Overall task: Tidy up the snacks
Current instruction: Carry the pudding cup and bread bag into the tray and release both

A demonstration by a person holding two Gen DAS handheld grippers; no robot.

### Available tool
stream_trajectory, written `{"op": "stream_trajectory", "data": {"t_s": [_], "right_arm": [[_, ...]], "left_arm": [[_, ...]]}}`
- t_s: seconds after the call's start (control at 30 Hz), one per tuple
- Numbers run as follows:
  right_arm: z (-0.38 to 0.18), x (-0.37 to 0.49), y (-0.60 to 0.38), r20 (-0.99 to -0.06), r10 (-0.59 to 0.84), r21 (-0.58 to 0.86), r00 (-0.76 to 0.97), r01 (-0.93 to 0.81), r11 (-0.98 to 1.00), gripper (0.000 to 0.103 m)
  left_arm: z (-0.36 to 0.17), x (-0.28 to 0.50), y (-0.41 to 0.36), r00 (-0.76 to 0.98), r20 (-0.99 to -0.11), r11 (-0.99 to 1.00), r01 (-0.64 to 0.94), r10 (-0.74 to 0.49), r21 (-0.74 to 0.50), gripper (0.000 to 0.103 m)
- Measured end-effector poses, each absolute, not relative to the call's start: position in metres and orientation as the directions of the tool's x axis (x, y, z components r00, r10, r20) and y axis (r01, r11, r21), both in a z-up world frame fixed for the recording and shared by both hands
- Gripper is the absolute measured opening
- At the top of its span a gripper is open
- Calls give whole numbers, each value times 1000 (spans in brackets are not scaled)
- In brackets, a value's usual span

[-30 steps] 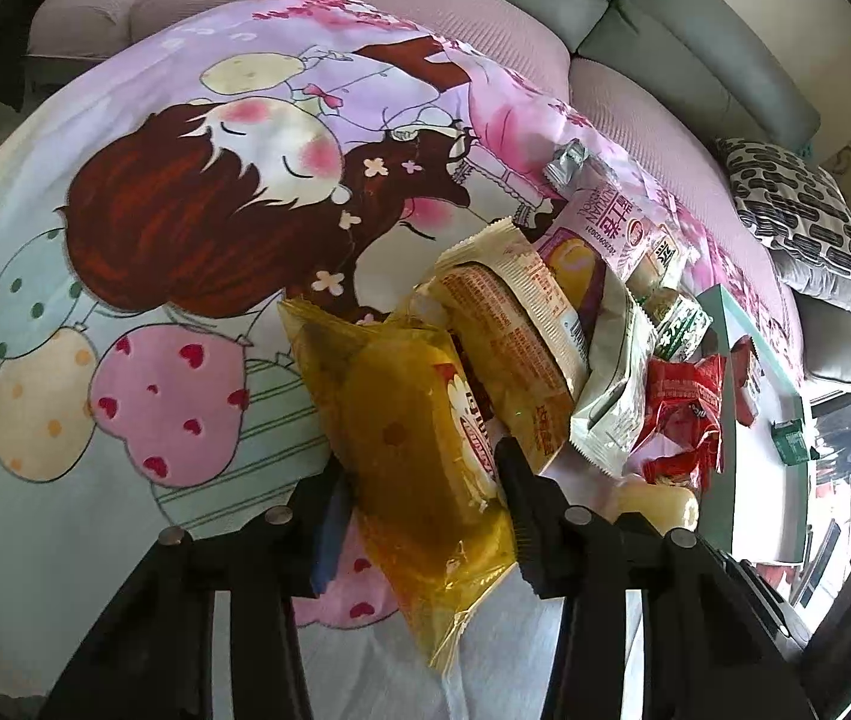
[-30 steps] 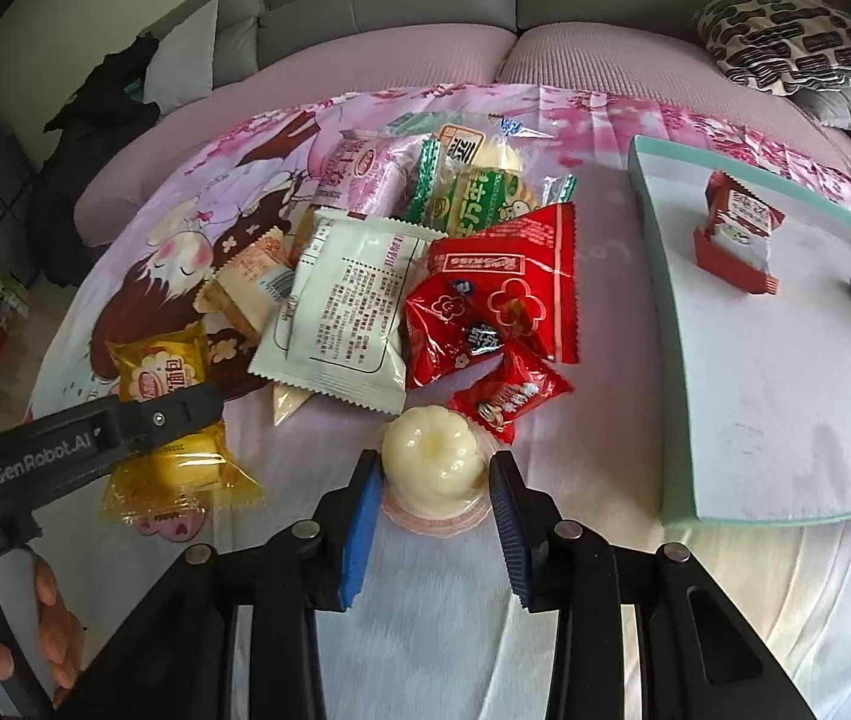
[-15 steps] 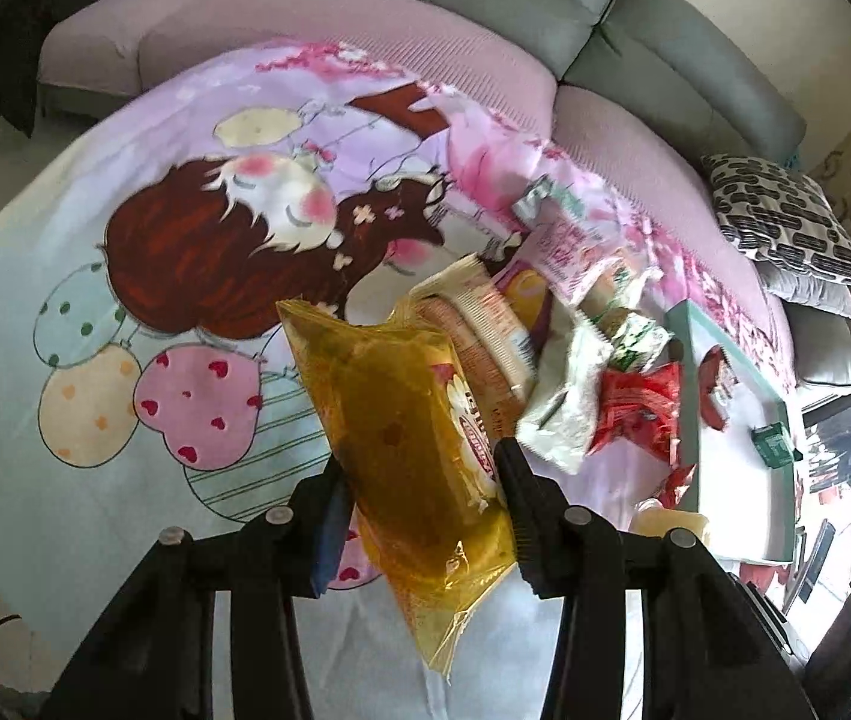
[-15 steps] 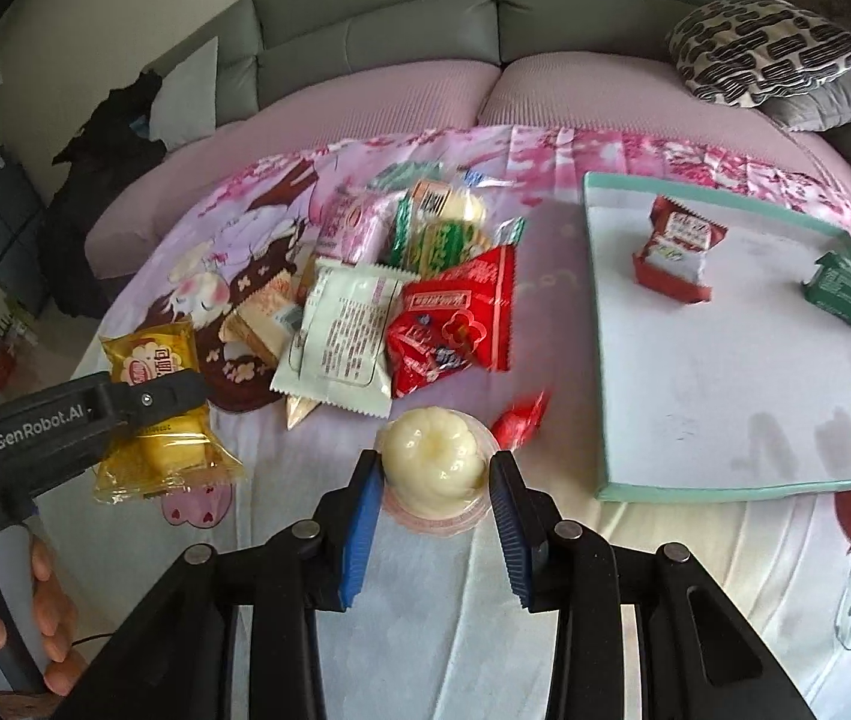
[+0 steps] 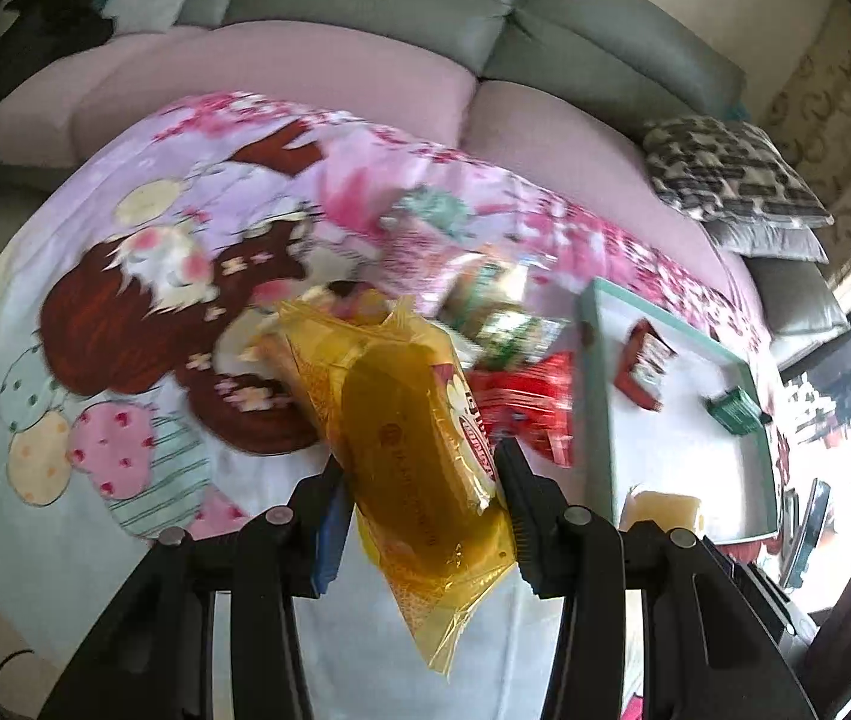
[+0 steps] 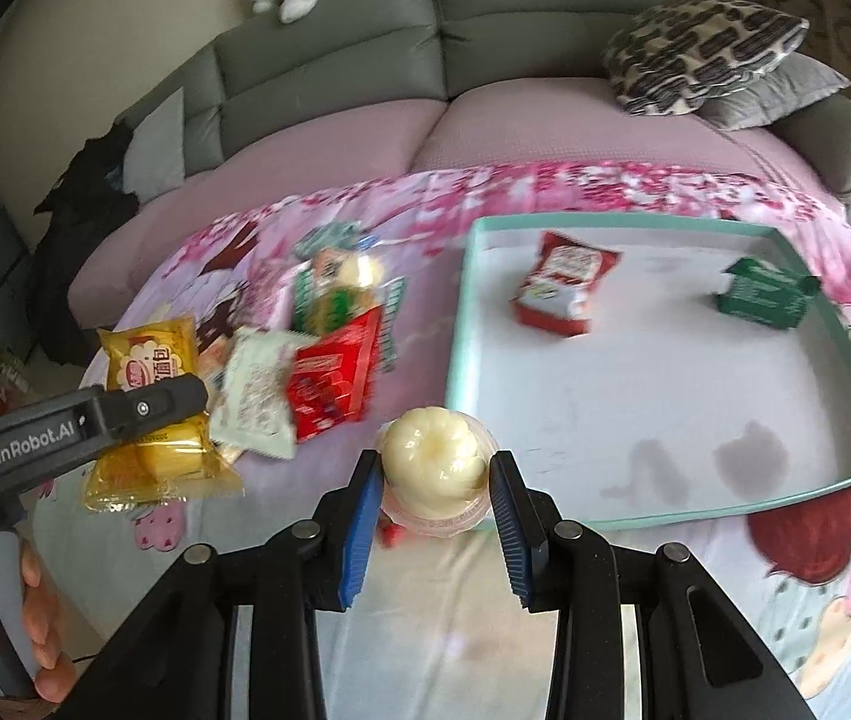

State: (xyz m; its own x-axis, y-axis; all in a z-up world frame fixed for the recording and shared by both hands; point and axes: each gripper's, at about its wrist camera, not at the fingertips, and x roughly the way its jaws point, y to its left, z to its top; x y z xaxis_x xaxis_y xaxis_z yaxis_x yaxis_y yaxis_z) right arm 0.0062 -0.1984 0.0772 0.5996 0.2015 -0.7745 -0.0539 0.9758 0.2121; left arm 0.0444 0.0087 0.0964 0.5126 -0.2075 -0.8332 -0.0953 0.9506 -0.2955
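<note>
Both grippers loaded, tray ahead and to the right

My right gripper (image 6: 433, 483) is clamped on the pudding cup (image 6: 433, 468), held just off the tray's (image 6: 665, 516) near-left corner, so this hand is the nearer one; the tray floor lies forward and right of it, with a red packet (image 6: 563, 285) and a green packet (image 6: 764, 294) toward its far edge. My left gripper (image 5: 419, 474) is clamped across the yellow bun bag (image 5: 407, 438), whose long axis runs along the fingers, over the bedspread (image 5: 125, 240). From there the tray's left edge sits to the right, beyond the loose snack pile (image 6: 317, 360). I judge the cup goes in first.
</note>
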Motion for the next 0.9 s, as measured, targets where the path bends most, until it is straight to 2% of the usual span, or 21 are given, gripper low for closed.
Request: {"op": "stream_trajectory", "data": {"t_s": [0.37, 0.67, 0.9], "right_arm": [[83, 10, -287, -766, 79, 180, 638, 95, 979, 39], [73, 14, -355, -786, -30, 135, 618, 218, 967, 39], [62, 29, -381, -801, -61, 115, 595, 253, 961, 39]], "left_arm": [[108, 61, -89, 493, -824, 960, 114, -278, -256, 47], [97, 80, -163, 442, -838, 939, 262, -320, -221, 48], [82, 99, -203, 403, -854, 923, 328, -330, -202, 48]]}}
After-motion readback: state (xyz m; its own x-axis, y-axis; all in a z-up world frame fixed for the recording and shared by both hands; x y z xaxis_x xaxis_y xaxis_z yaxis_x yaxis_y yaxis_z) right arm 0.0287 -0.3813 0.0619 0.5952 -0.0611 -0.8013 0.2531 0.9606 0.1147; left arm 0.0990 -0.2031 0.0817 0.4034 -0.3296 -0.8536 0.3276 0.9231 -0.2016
